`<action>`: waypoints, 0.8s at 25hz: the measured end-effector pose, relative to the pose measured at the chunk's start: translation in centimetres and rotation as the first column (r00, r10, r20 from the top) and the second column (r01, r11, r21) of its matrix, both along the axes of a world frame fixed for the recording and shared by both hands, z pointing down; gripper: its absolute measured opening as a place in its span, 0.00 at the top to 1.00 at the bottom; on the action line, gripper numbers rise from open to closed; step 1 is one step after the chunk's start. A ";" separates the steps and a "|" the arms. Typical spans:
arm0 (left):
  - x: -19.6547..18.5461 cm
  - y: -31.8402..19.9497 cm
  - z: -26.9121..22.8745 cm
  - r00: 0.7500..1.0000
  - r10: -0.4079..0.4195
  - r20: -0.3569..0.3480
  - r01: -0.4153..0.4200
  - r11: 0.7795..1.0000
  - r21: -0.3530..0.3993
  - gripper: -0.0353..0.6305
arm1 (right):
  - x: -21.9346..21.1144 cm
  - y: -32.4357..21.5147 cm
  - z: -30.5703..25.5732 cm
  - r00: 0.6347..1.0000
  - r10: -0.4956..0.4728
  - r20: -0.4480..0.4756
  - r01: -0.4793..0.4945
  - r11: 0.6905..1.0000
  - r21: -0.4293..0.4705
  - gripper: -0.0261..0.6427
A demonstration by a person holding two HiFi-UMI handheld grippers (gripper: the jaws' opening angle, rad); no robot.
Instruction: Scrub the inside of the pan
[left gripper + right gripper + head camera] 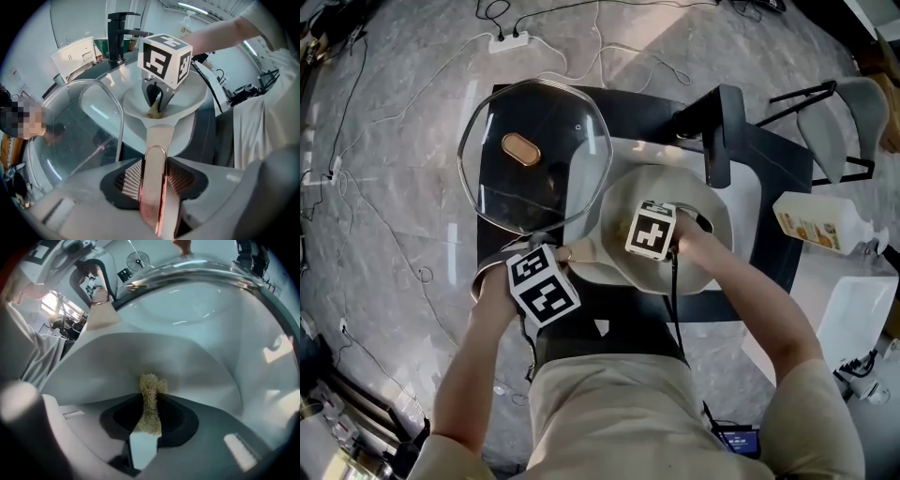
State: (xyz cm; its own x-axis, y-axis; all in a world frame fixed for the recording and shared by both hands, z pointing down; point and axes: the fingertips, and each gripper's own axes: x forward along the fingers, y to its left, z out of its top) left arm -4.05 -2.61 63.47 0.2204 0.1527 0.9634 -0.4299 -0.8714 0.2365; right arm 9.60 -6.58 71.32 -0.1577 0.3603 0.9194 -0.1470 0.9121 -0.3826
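At frame centre, left tongs (157, 183) clamp the pan handle (158, 136); right tongs (149, 420) pinch a thin scrubber (151, 390), which hard strokes could tear loose.

A black counter (778, 155) carries a white sink (752, 199) with a black faucet (722, 131). A glass lid (534, 178) lies on the counter's left part. The pan (708, 214) is over the sink.

Black counter (783, 169) on a grey marble floor (403, 159).
A white power strip (508, 40) lies there among thin cables (581, 58); a black faucet (724, 131) stands at the white sink (750, 192).
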 end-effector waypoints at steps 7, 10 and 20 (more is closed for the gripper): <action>0.0 0.0 0.1 1.000 0.012 0.000 -0.012 1.000 0.008 0.69 | 4.0 -5.3 3.5 0.992 -0.014 -0.123 0.044 0.969 0.242 0.82; 0.0 0.0 0.2 1.000 0.010 -0.003 -0.010 1.000 0.010 0.69 | 6.9 -6.4 4.0 0.980 0.002 -0.199 0.054 0.960 0.276 0.82; 0.0 0.2 0.1 1.000 0.018 0.002 -0.018 1.000 -0.009 0.69 | 15.4 -2.2 0.3 0.872 -0.135 -0.470 0.206 0.973 0.102 0.82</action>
State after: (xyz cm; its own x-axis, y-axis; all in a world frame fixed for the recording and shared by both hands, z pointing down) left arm -4.03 -2.45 63.60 0.2153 0.1648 0.9625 -0.4150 -0.8768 0.2430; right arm 25.00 -8.81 71.62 0.3449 0.2009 0.9169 -0.1103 0.9787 -0.1729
